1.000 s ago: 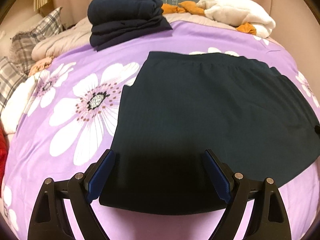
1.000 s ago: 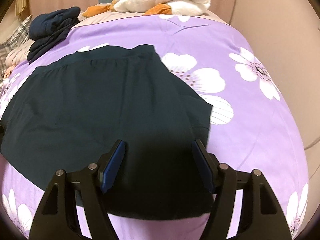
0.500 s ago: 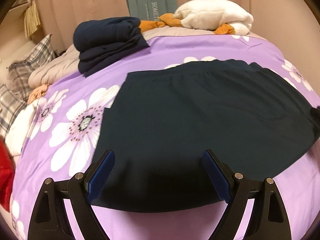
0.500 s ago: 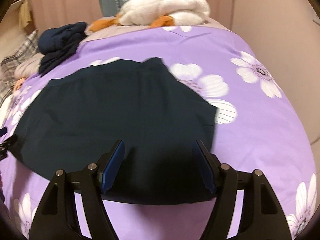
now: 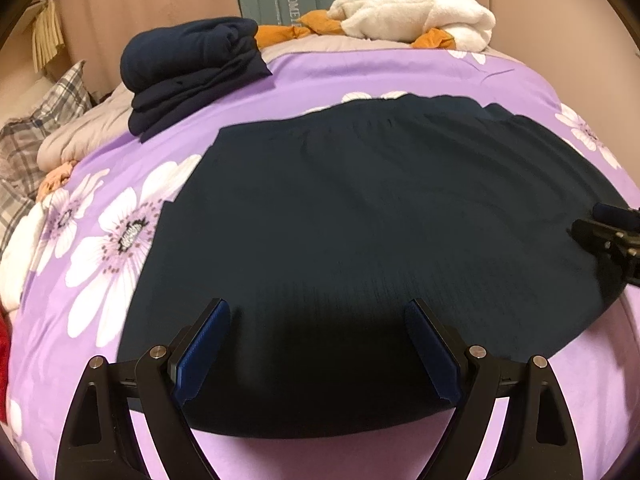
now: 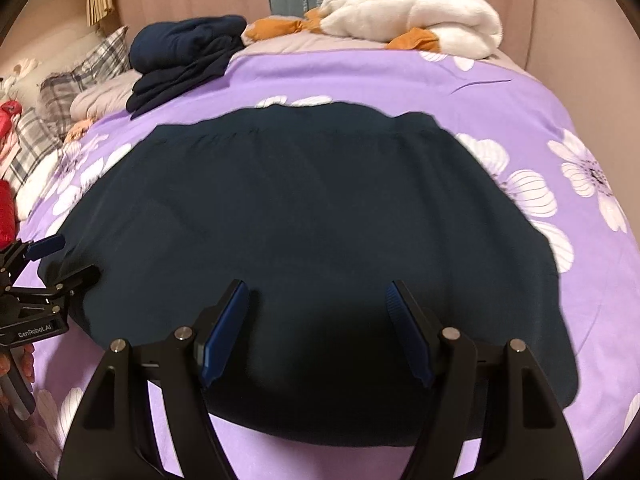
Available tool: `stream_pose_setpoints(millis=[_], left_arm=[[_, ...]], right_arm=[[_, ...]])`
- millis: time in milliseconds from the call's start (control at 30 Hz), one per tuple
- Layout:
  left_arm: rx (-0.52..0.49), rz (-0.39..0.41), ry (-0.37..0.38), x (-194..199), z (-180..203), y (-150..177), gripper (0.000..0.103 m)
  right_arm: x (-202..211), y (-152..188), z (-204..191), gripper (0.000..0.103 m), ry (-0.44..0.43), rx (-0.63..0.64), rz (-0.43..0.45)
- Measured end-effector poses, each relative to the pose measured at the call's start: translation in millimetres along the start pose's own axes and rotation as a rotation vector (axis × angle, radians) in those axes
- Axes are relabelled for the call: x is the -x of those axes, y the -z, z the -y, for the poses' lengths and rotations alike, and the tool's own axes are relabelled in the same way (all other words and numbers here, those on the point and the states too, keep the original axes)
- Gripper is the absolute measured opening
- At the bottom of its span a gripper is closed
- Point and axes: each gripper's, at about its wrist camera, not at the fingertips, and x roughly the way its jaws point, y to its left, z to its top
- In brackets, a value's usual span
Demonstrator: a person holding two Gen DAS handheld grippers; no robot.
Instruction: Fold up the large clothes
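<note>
A large dark navy garment (image 5: 360, 232) lies spread flat on the purple flowered bedspread (image 5: 304, 76); it also fills the right wrist view (image 6: 312, 220). My left gripper (image 5: 318, 320) is open and empty, hovering over the garment's near hem on its left part. My right gripper (image 6: 318, 300) is open and empty over the near hem on its right part. Each gripper shows at the edge of the other's view: the right one (image 5: 612, 236), the left one (image 6: 44, 264).
A stack of folded dark clothes (image 5: 188, 68) sits at the back left of the bed. A white plush blanket with orange cloth (image 5: 412, 16) lies at the back. Plaid pillows (image 5: 36, 136) and a red item (image 6: 6, 208) are at the left. A wall (image 6: 580, 40) borders the right.
Both grippers have pulled back and tilted up, so the garment looks farther and more of the bed's far end shows. Both stay open. The garment has not moved.
</note>
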Motion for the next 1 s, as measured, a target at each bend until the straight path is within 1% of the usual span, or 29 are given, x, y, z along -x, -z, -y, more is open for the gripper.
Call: stream_pose_setpoints(millis=[67,133,467,700,867,1000], left_arm=[[0.004,-0.004,0.004,-2.5,0.4,0.7,0.089],[0.005,-0.004,0.007,-3.1,0.3,1.6,0.089],[-0.002,-0.002,0.007,-3.8,0.0,3.2,0.089],[0.005,-0.006,0.004,-3.7,-4.2,4.1,0.09],[0.007,-0.009,-0.004,-3.3,-8.1,5.3,0.09],[0.018,-0.014,-0.022,-3.7,-14.7,6.6,0.095]], right_arm=[[-5.2,3.0,-6.9,0.072,0.032,0.031,-0.003],[-5.8,5.1,-9.1,0.073,0.043,0.05,-0.001],[-1.2,8.4,-2.8,0.073,0.049,0.048,0.008],[4.4,11.6,7.8,0.073,0.073,0.025,0.012],[8.7,14.6,25.0,0.073,0.09,-0.022,0.006],[13.2,17.7,39.6,0.073,0.107,-0.054,0.009]])
